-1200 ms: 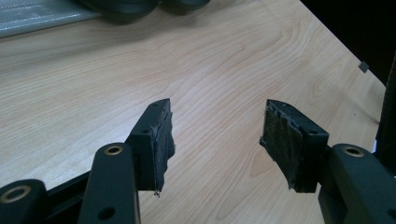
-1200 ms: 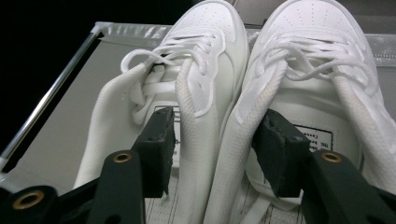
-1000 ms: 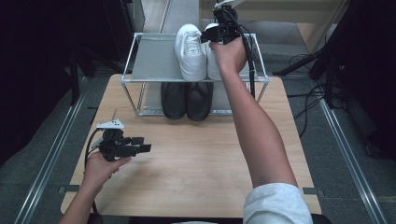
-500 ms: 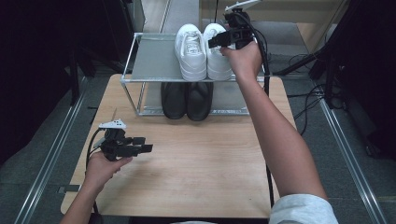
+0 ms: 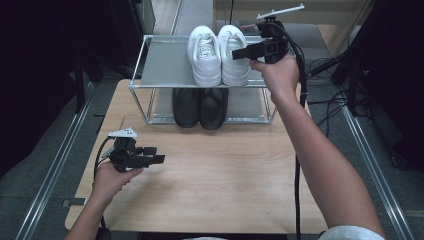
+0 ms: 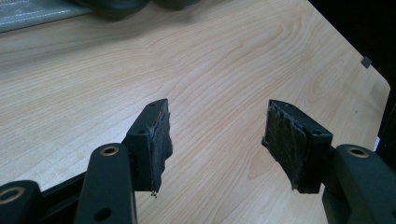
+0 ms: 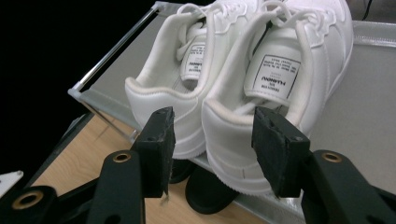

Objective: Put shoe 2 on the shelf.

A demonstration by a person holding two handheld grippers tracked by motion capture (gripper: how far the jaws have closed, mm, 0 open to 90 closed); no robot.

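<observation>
on the near-left part of the desk (image 5: 225,175), well in front of the shoe rack (image 5: 165,65), the left claw (image 5: 155,155) hangs just over bare wood with its jaws spread and nothing between them. on the rack's top shelf the pair of white sneakers (image 5: 217,52) sits side by side, heels toward the person, directly above the black shoes (image 5: 200,107) on the lower level. at the rack's right end the right claw (image 5: 242,51) is held level at the right sneaker's heel, jaws spread wide, pads not pressing on it.

Overhead cam; two gripper cams close-up.
</observation>
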